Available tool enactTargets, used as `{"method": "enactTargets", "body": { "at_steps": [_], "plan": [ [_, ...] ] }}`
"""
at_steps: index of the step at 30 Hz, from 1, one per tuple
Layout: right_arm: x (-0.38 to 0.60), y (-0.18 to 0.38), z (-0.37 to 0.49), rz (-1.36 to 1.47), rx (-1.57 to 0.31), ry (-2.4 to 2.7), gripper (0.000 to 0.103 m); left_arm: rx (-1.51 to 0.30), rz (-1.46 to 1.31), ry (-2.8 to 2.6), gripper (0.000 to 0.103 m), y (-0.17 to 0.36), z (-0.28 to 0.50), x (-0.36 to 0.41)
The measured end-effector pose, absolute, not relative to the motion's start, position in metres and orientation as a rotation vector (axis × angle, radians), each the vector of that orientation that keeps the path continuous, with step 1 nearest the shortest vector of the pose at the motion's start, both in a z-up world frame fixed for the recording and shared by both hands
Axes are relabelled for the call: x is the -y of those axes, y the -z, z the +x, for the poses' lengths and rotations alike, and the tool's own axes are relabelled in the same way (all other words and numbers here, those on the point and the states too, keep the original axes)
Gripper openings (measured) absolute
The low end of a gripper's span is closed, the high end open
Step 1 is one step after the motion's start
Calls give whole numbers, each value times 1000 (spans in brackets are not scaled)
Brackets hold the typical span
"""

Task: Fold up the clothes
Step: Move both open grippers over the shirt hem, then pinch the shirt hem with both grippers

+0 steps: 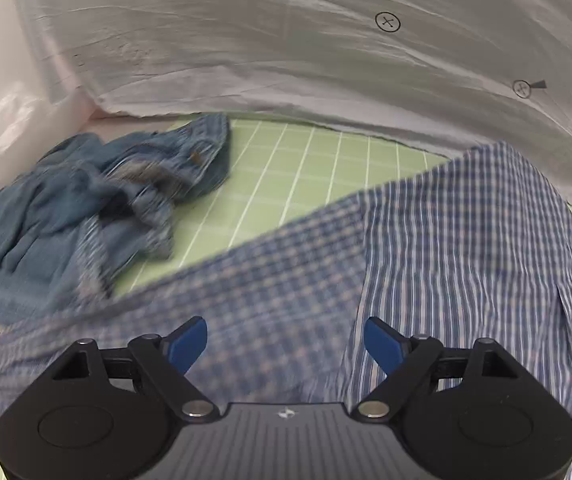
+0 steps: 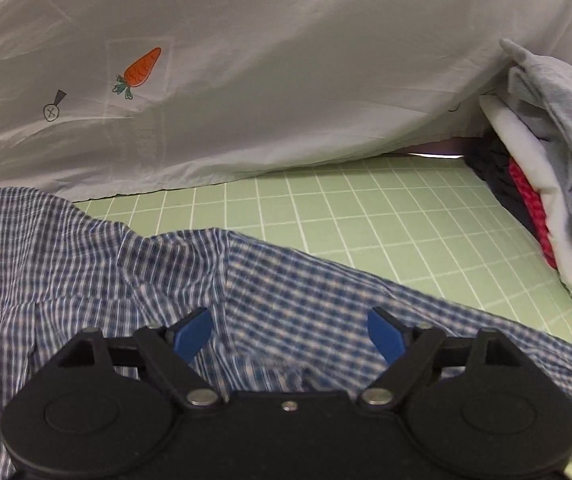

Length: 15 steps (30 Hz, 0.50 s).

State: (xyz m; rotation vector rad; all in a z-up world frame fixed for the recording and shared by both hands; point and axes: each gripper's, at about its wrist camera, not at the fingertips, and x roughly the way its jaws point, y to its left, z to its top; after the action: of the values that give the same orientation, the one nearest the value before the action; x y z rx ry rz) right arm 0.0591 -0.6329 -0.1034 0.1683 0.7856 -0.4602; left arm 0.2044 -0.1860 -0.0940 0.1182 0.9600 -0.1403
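Both grippers, left gripper (image 1: 286,344) and right gripper (image 2: 289,336), gape over the checked shirt (image 1: 286,272).

Blue-white checked shirt (image 1: 405,240), green gridded mat (image 2: 365,216) (white lines), white carrot-print sheet (image 2: 246,80)

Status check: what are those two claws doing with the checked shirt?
Left gripper open, right gripper open, both empty. Checked shirt spread on green mat. Nothing in the way.

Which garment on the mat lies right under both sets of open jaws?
The blue-and-white checked shirt, spread across the green grid mat. The crumpled denim garment lies off left; the folded stack off right.
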Motion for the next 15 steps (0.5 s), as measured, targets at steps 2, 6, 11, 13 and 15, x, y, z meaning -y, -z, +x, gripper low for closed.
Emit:
{"method": "enactTargets", "body": {
  "at_steps": [2,6,11,13,15],
  "plan": [
    [641,108,87,152,-806,452,86,-953,130,166,86,101,233,200],
    [648,124,130,89,-857,411,86,-934,177,238,87,118,272,224],
    [643,130,145,31,-842,330,66,-944,194,296,87,125,295,247],
    [642,132,146,30,-852,298,50,-942,152,363,86,121,300,258],
    [643,134,148,34,-866,268,35,-939,124,433,86,117,304,270]
  ]
}}
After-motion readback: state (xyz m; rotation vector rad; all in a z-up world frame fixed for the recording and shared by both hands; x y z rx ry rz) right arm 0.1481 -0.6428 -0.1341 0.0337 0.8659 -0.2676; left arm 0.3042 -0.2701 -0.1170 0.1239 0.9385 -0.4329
